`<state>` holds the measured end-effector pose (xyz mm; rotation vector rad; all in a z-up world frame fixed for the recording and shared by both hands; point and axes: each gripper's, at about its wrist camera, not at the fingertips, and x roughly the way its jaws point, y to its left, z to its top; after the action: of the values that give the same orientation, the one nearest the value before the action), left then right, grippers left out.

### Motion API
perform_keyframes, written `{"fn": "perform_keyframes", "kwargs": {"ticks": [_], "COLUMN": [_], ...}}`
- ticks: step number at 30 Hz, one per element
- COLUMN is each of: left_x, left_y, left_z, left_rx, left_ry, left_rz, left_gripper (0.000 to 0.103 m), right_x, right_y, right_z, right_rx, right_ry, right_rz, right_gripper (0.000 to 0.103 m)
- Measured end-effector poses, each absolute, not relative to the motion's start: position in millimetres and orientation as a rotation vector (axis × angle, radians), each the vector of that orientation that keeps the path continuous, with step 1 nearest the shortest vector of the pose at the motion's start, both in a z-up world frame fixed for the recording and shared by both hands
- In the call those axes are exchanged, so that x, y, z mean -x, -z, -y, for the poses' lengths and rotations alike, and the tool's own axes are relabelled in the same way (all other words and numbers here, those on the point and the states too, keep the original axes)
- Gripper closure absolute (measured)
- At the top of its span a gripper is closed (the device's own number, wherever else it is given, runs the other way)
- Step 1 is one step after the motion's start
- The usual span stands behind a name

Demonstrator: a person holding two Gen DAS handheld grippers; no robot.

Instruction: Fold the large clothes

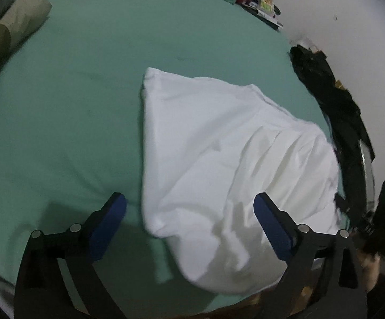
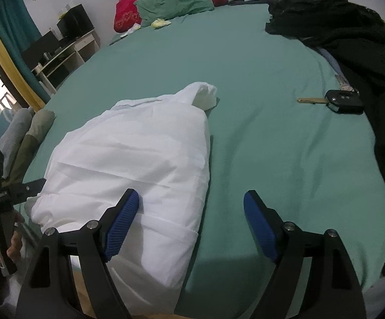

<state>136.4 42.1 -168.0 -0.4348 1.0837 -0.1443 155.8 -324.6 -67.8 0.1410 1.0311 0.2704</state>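
Observation:
A white garment [image 1: 219, 159] lies folded into a long shape on the green bed sheet [image 1: 72, 106], its near end hanging over the bed's front edge. My left gripper [image 1: 189, 207] is open above its near left edge, holding nothing. In the right wrist view the same garment [image 2: 139, 164] lies left of centre with a bunched end [image 2: 205, 95] at the far side. My right gripper [image 2: 191, 202] is open above the garment's near right edge, its left finger [image 2: 120, 223] over the cloth. Neither gripper holds anything.
A black garment [image 2: 352, 34] lies along the bed's right side, with a car key [image 2: 344, 102] beside it. Rolled beige and grey clothes [image 2: 25, 138] lie at the left edge. Green and red pillows [image 2: 176, 2] lie at the head. A wall [image 1: 338, 13] stands on the right.

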Motion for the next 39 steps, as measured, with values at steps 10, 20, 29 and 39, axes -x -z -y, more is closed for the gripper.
{"fn": "perform_keyframes", "kwargs": {"ticks": [10, 20, 29, 39], "left_x": [-166.3, -186.6, -185.1, -164.0], "left_y": [173.0, 178.8, 178.7, 157.5], "left_z": [18.5, 45.3, 70.2, 108.5], "left_rx": [0.486, 0.397, 0.210, 0.026], "left_ry": [0.433, 0.426, 0.394, 0.466], "left_rz": [-1.109, -1.105, -1.086, -1.011], "left_gripper": [0.005, 0.004, 0.010, 0.072], "right_x": [-163.0, -180.2, -181.4, -174.7], "right_y": [73.6, 79.6, 94.5, 83.4], "right_z": [318.4, 313.1, 301.0, 297.7], "right_rx": [-0.161, -0.279, -0.353, -0.414], "right_ry": [-0.286, -0.413, -0.460, -0.492], "right_rz": [-1.046, -1.073, -1.074, -1.033], "right_gripper": [0.022, 0.022, 0.042, 0.078]}}
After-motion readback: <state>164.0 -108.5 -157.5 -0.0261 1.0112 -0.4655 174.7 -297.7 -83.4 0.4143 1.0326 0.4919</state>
